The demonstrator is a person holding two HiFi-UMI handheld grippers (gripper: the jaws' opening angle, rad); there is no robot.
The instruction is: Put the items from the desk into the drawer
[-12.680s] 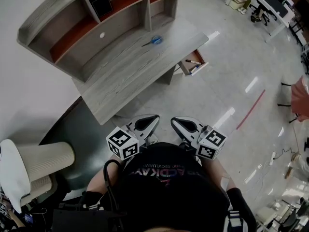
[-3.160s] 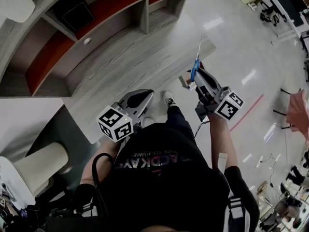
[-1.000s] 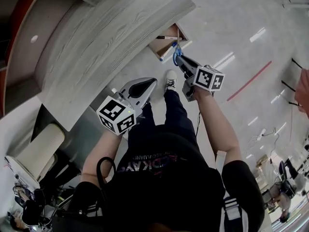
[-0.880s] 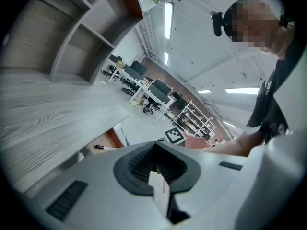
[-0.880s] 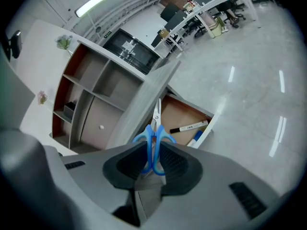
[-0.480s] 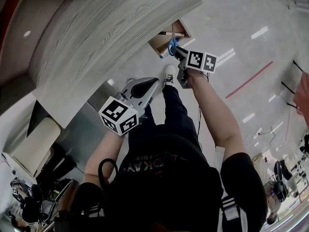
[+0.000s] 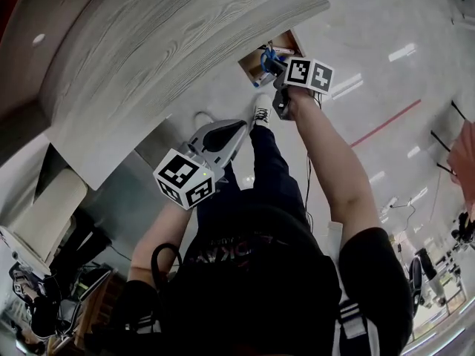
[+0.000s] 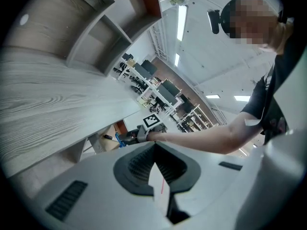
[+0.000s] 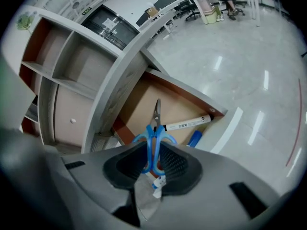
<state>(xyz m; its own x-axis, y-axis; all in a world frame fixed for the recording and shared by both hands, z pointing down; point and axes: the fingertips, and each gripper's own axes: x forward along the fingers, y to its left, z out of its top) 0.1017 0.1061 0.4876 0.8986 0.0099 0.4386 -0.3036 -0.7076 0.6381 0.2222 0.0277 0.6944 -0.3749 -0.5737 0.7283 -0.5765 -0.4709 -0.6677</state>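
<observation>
The left gripper (image 8: 154, 152) is hanging closed and empty. The right gripper (image 9: 154, 159) is clamping the scissors (image 9: 156, 133) above the open drawer (image 9: 138, 104); released askew, they risk catching its front edge or striking the marker (image 9: 187, 123) inside.

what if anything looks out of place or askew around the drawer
Nothing stands out. The right gripper holds the blue scissors by the handles, with the closed blades pointing into the open drawer. A marker lies flat on the drawer's bottom. Nothing looks spilled or damaged.
</observation>
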